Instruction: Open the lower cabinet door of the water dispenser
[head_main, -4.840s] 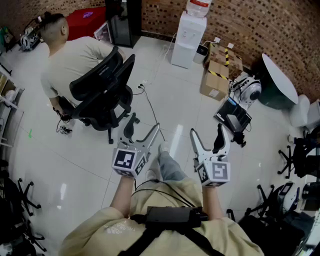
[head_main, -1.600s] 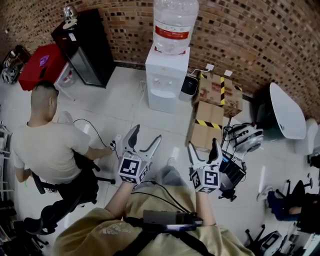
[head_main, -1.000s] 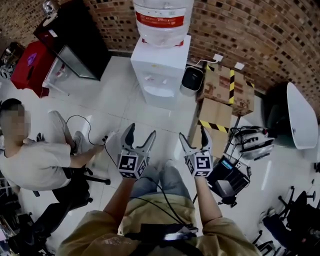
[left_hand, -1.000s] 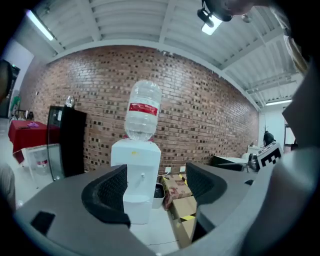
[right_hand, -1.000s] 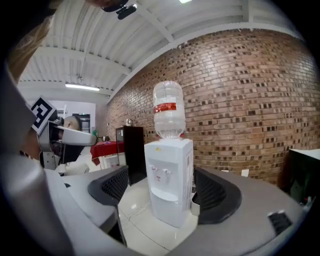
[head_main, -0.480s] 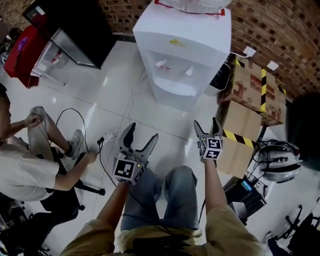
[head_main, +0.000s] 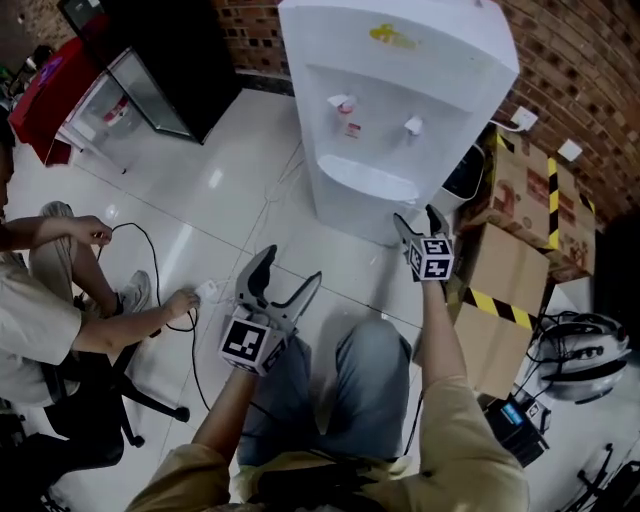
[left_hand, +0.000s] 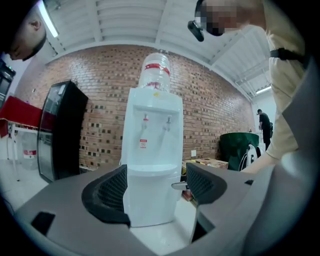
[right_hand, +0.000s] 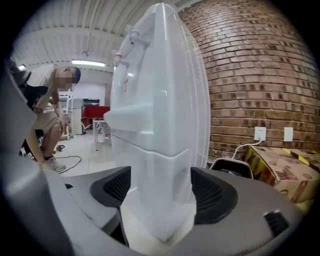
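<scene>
The water dispenser (head_main: 400, 120) stands at the upper centre of the head view, backed against the brick wall (head_main: 585, 60). To its left, in the upper left corner, is a cabinet (head_main: 150, 50). To its right, cardboard boxes (head_main: 525, 200) sit on the floor (head_main: 220, 190) along the right edge. A seated person (head_main: 40, 310) fills the left edge, with a cable (head_main: 150, 255) lying on the floor beside them. The left claw (head_main: 288, 268) is at lower centre, well in front of the dispenser. The right claw (head_main: 416, 218) is just before the dispenser's lower right corner, its jaws closing with nothing between them.
</scene>
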